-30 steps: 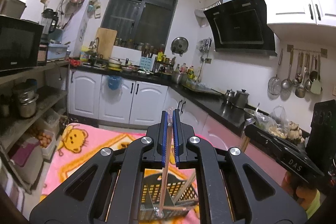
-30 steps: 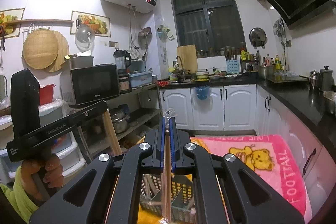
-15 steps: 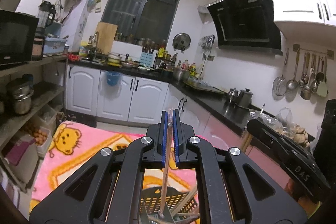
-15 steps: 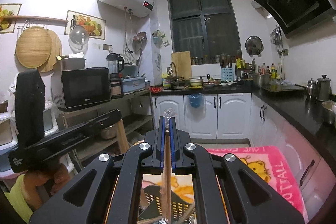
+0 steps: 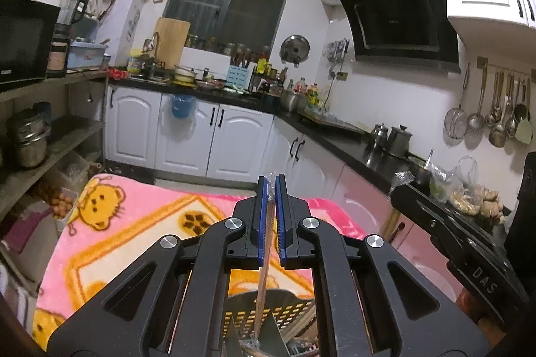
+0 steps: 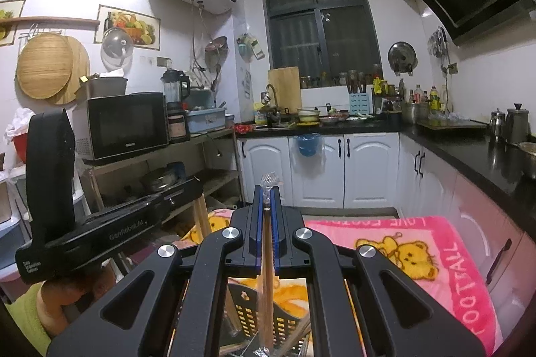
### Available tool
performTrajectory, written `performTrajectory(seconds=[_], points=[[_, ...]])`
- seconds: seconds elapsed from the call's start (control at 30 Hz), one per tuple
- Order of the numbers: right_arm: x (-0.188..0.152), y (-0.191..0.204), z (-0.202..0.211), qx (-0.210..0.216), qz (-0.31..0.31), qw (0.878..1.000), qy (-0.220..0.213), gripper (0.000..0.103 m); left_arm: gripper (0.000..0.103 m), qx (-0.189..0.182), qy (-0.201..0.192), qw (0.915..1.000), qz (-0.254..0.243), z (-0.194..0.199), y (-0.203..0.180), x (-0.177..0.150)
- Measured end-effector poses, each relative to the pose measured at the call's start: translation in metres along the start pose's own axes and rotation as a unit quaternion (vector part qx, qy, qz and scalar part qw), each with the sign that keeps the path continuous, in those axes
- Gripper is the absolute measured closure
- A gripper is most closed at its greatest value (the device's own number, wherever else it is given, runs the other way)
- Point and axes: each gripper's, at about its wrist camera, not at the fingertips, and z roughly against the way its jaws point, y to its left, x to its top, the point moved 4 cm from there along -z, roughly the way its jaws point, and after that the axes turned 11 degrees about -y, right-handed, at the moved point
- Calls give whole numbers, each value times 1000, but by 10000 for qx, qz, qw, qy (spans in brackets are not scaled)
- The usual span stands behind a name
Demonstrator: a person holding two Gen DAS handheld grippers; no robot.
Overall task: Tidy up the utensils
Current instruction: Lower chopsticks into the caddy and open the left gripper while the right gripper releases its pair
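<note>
1. Jaws of the left gripper (image 5: 271,216) are clamped together on a wooden chopstick (image 5: 260,296) that carries a clear wrapper at its top end; its shaft hangs down between the blue pads.
2. Jaws of the right gripper (image 6: 268,223) are likewise pinched on a second wooden chopstick (image 6: 266,296), held nearly upright, its wrapped tip poking out above the pads.
3. Both sticks point their lower ends into the dark slotted utensil basket (image 5: 288,311), which sits on the pink bear-print blanket (image 5: 127,223) directly under the grippers; other sticks already lean inside the basket.
4. The step in hand looks like lowering each stick into the basket. To do it well, each tip should clear the basket's rim and any inner divider before the jaws part; which compartment each tip is over cannot be told.
5. Each stick should stay upright over the basket, since a tilted one may snag the slots or the sticks already inside.
6. Release is best done only once a tip rests on the basket's floor, so the stick does not bounce out onto the blanket beside the basket.
7. The person's two hands work close together above the basket, so letting go one at a time seems safer.
</note>
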Motion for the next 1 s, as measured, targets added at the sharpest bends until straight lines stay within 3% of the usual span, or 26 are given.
performTrajectory(seconds=[0.47,0.93,1.0], points=[[-33,-11,-10,-81,-197,9992,335,98,100,1,407,9992,-42,-13,4,-36],[-49,-18,-2,-164,-402,9969,660,98,100,56,634,9980,34,-7,11,-49],[-50,-18,0,-180,-398,9967,690,98,95,74,657,9978,53,-6,11,-49]])
